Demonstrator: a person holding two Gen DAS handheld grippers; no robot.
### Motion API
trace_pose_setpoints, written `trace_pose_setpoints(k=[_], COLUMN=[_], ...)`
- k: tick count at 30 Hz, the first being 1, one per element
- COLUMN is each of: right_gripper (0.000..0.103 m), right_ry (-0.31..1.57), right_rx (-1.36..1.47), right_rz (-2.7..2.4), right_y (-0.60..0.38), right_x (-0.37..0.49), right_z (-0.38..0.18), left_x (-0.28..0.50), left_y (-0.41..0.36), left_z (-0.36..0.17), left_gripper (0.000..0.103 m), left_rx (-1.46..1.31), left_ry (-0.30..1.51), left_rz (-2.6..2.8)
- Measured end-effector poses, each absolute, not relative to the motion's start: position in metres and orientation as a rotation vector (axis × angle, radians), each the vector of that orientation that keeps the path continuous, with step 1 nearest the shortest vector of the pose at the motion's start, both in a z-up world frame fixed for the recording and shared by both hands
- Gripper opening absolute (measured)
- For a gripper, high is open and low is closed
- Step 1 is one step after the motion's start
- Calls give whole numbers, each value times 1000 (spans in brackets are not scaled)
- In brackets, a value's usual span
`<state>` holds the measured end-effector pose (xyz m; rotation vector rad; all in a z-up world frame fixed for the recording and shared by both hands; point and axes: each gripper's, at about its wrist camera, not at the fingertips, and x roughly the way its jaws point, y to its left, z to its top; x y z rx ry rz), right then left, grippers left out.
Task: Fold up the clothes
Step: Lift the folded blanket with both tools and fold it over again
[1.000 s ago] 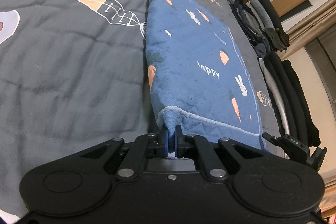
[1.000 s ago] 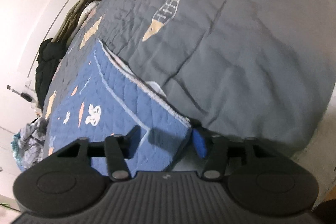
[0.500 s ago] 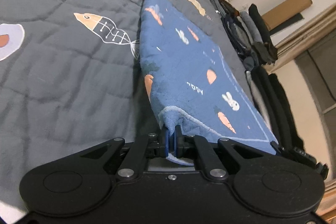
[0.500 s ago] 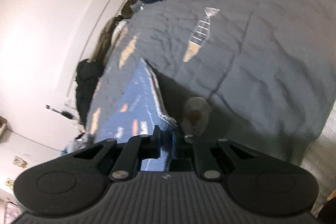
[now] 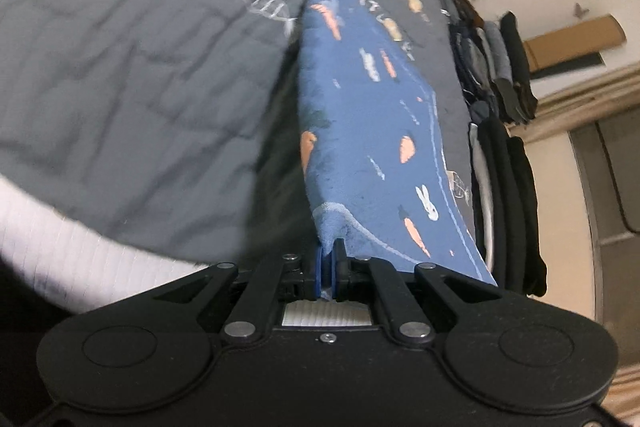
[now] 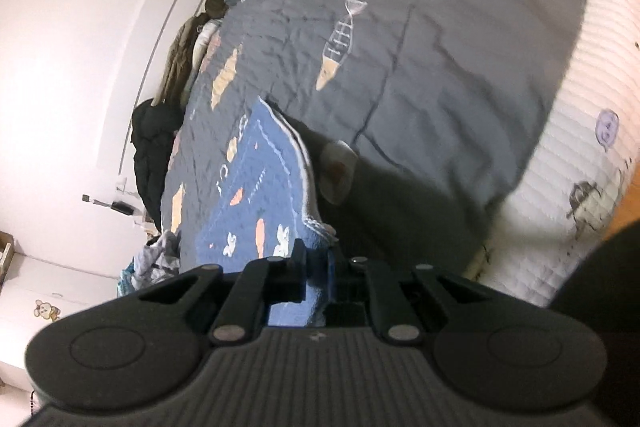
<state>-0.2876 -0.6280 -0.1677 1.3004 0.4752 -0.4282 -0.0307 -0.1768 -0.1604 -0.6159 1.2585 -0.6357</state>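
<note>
- Left wrist view: left tool [image 5: 329, 259] clamped on a corner of the blue carrot-and-rabbit blanket [image 5: 372, 131]; fabric runs ahead of the tool, lifted off the grey quilt [image 5: 132, 75].
- Right wrist view: right tool [image 6: 318, 267] pinched on another corner of the blanket [image 6: 256, 195].
- Folded dark clothes [image 5: 508, 179] stacked right of the left tool.
</note>
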Motion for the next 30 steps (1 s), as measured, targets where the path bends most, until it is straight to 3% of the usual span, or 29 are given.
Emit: trace_pose_setpoints(k=[7,14,30], right_gripper=[9,10,10], right_ry=[426,396,509], right_rx=[1276,1170,1046], right_rz=[-366,-317,-401], right_y=[-640,-678,-747], right_x=[-245,-137,66], right_z=[-147,-119,-168], left_x=[21,111,271], left_y=[-192,-236,-322], left_z=[-131,-114,-145], left_gripper=[4,4,4], left_rx=[-634,-550,-415], left_ry=[1135,1033,977], left_rz=[-645,-616,-569])
